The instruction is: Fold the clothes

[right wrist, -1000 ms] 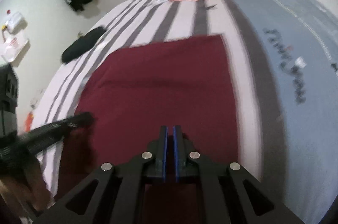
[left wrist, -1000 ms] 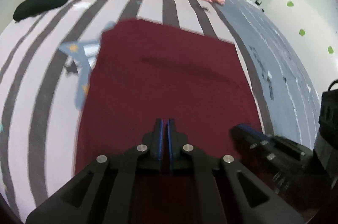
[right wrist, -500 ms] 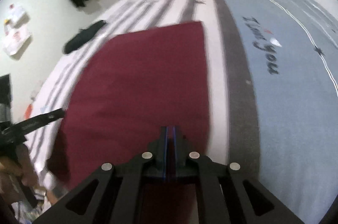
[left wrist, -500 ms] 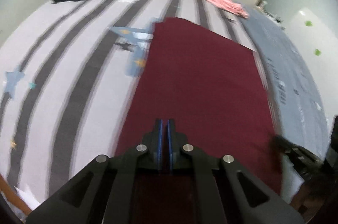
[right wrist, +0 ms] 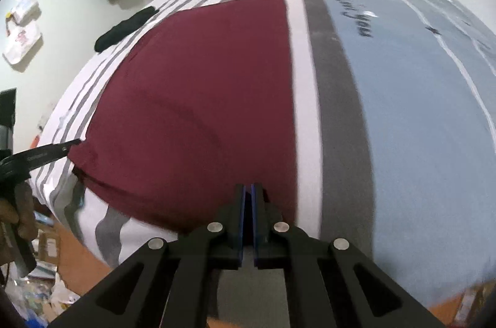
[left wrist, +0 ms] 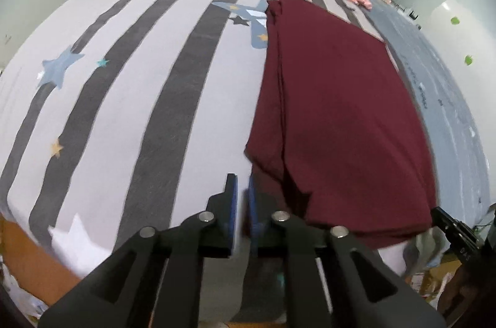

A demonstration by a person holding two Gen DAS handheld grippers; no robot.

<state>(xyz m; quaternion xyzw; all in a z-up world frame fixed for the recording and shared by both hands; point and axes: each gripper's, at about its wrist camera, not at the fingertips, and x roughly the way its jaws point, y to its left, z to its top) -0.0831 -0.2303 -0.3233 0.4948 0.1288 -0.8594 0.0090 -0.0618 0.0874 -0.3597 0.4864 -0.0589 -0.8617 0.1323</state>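
Left wrist view: left tool (left wrist: 242, 188) jaws just opened to a narrow gap, nothing between them. Right tool (right wrist: 248, 198) closed; whether it pinches fabric is unclear. Maroon garment (left wrist: 338, 111) lies folded flat on striped bed (left wrist: 139, 74).

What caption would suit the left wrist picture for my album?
Left tongs slightly parted beside a folded maroon cloth garment on a grey-striped bedsheet.
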